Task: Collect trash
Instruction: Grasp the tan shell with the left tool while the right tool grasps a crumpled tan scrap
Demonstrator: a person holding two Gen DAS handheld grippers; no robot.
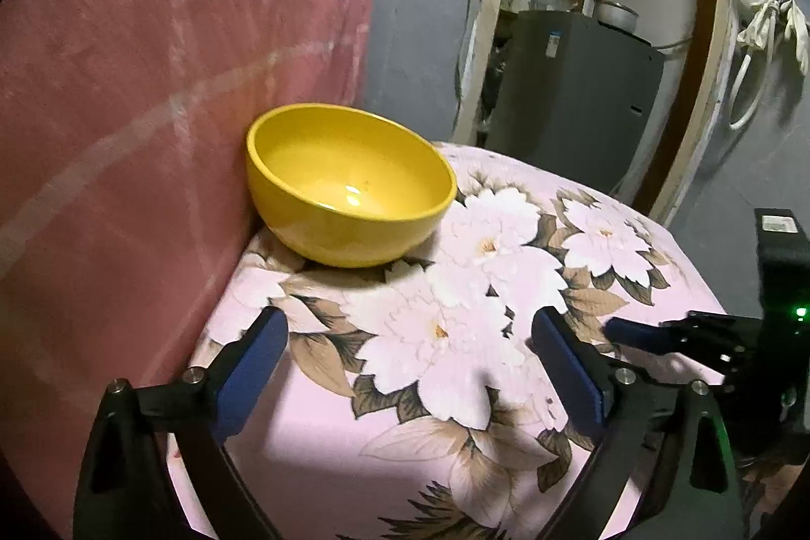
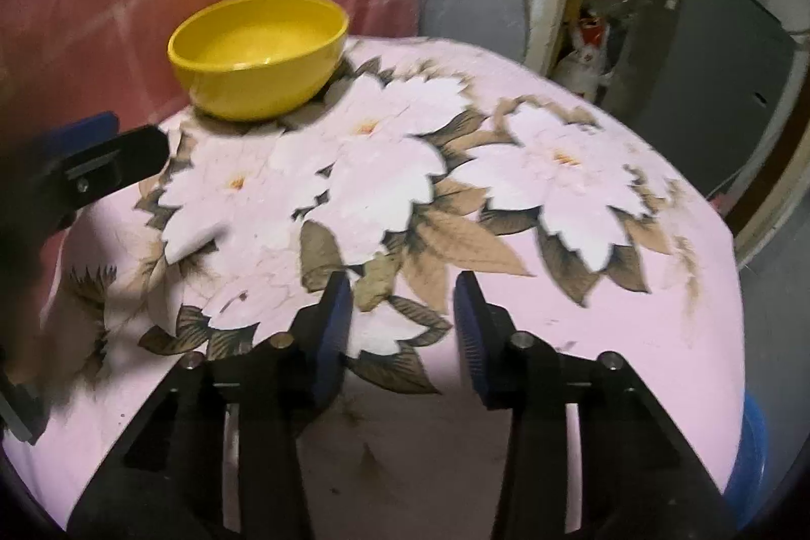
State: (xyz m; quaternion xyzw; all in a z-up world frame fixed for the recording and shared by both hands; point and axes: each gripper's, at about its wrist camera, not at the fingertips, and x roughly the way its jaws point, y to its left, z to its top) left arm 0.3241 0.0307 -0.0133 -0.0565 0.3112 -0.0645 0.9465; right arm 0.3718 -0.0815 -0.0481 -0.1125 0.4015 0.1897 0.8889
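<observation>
A yellow bowl point(image 1: 349, 185) stands empty at the far left of a table under a pink floral cloth point(image 1: 455, 337), against a red-draped backing. It also shows in the right wrist view point(image 2: 258, 54). My left gripper point(image 1: 410, 352) is open and empty, low over the cloth in front of the bowl. My right gripper point(image 2: 402, 317) is open and empty over the cloth's near side; its fingertips point(image 1: 633, 332) show at the right of the left wrist view. The left gripper's finger point(image 2: 101, 155) shows at the left of the right wrist view. No trash is visible.
A red cloth point(image 1: 152, 84) hangs along the table's left side. A grey appliance point(image 1: 572, 94) with a metal pot on top stands in a doorway beyond the table. A blue tub edge point(image 2: 749, 449) sits low at the right.
</observation>
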